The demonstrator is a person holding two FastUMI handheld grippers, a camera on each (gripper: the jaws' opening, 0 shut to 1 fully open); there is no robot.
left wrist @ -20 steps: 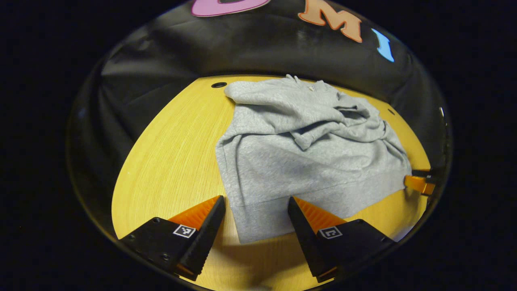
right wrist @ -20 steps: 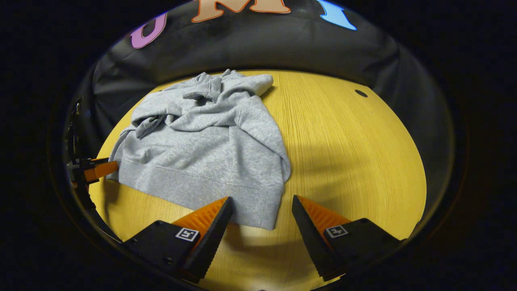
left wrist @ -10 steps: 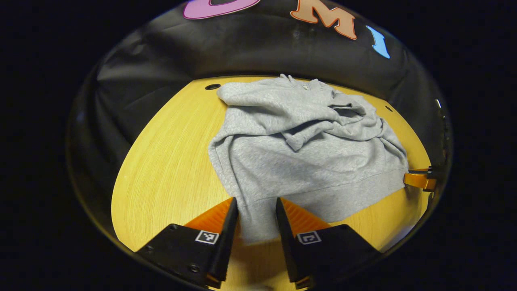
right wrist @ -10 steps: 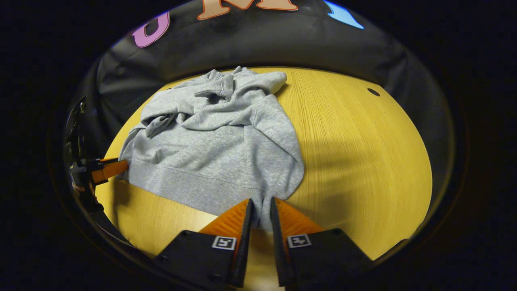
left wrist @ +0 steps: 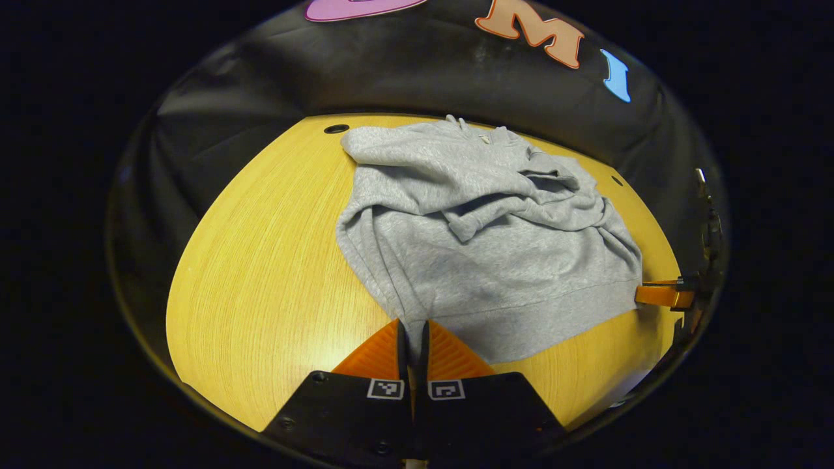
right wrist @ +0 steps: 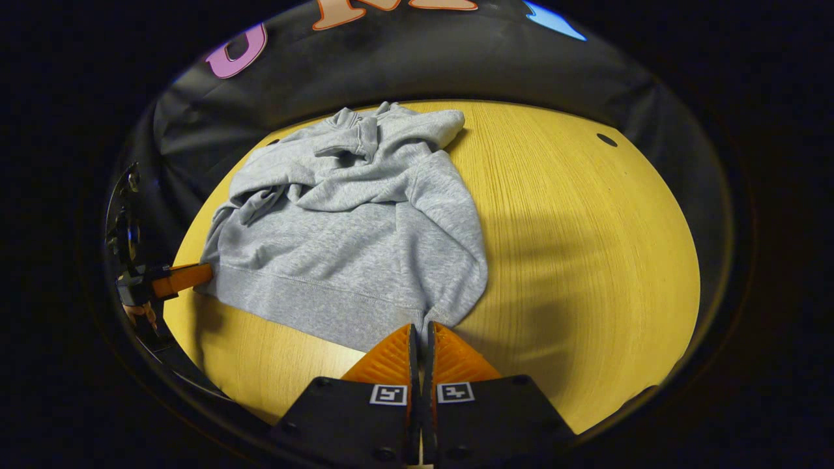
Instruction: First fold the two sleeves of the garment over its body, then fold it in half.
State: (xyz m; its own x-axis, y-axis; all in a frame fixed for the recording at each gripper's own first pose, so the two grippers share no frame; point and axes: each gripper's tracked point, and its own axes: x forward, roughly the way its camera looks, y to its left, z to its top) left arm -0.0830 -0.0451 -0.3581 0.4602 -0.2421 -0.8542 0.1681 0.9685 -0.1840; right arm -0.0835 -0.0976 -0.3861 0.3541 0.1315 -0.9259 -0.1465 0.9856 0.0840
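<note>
A grey sweatshirt [left wrist: 482,241] lies on the yellow wooden table [left wrist: 260,260], both sleeves folded over its body and its neck at the far end. In the left gripper view, my left gripper [left wrist: 412,326] is shut on the sweatshirt's near left hem corner. In the right gripper view, my right gripper [right wrist: 421,329] is shut on the sweatshirt [right wrist: 352,234] at its near right hem corner. Each gripper also appears in the other's view, at the opposite hem corner: the right one [left wrist: 658,294] and the left one [right wrist: 179,279].
Black cloth walls surround the table on the far side. Small dark holes sit in the tabletop at the far left [left wrist: 336,129] and far right [right wrist: 606,139]. Bare table [right wrist: 586,247] lies to the right of the garment.
Both grippers went from wide open around the hem corners to shut on them. The hem near each gripper has bunched slightly and lifted.
</note>
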